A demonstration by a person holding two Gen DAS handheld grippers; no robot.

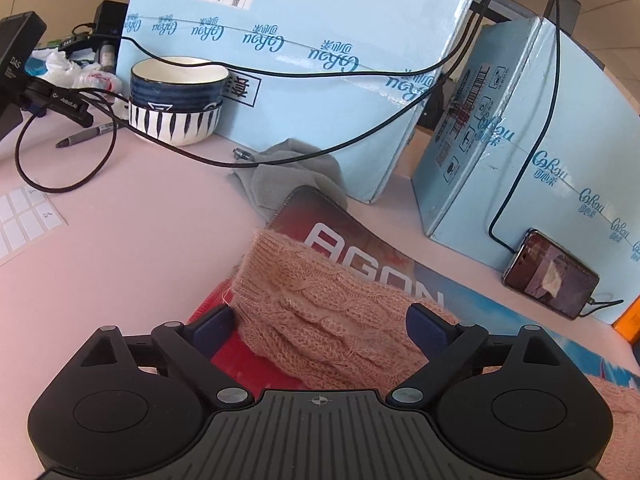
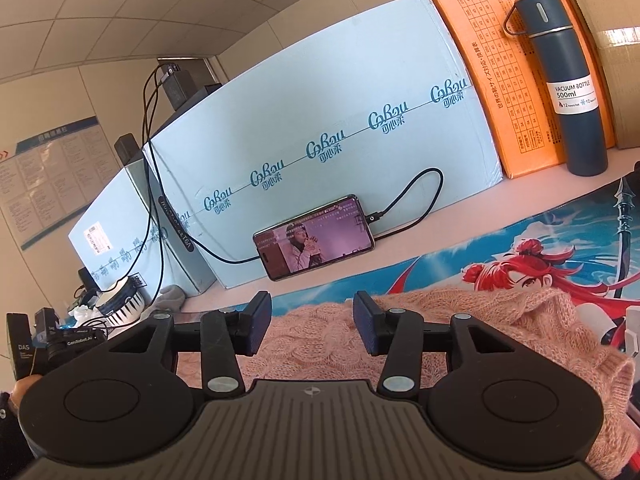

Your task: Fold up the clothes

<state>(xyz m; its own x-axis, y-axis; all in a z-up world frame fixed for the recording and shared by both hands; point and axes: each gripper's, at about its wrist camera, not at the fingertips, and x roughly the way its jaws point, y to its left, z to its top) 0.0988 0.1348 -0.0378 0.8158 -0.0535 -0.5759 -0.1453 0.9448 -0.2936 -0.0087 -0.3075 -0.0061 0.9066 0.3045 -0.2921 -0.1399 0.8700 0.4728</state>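
Pre-grasp. Left gripper (image 1: 320, 322) spread wide, straddling sweater (image 1: 320, 312) cuff end. Right gripper (image 2: 313, 318) parted, just above sweater. Next: clamp both, then fold.

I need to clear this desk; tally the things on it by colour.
Pink: 1, sweater
Light blue: 2, boxes
Grey: 1, cloth
Orange: 1, box
Dark blue: 1, bottle
Total: 6

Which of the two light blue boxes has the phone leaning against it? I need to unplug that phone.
The right-hand light blue box: the phone leans against its base. The larger box stands behind the stacked bowls.
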